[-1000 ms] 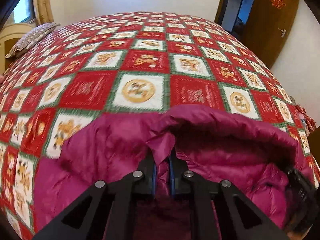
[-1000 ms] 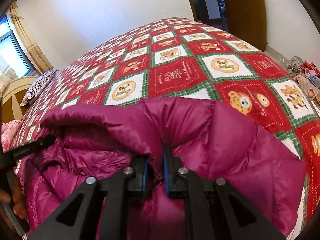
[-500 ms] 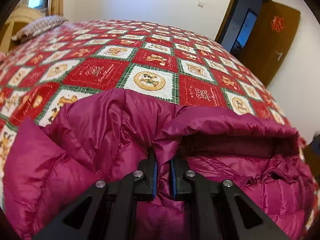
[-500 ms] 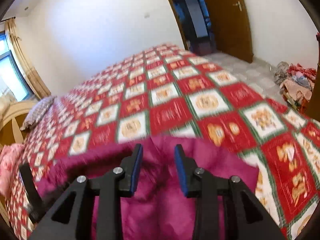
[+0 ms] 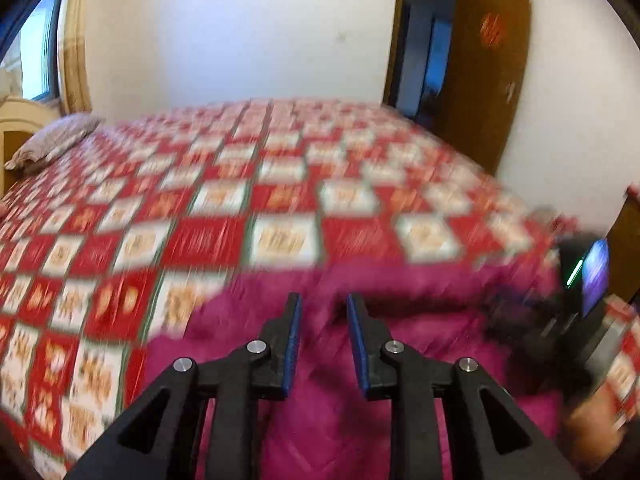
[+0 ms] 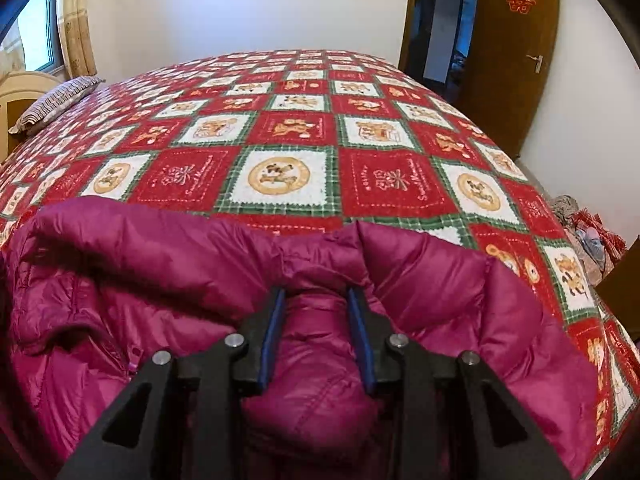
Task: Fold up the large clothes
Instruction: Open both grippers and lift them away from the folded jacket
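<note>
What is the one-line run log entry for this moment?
left claw: open | right claw: open, astride jacket fold | jacket: on bed

left view motion-blurred, jacket (image 5: pixel 400 360) cut off

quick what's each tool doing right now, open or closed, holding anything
Left tool: open, holding nothing, above the jacket.
Right tool: open, a puff of jacket between its fingers, not clamped.

The left gripper (image 5: pixel 320 320) let go of the puffy magenta down jacket (image 5: pixel 360 420); the right gripper (image 6: pixel 316 316) also opened above that jacket.
</note>
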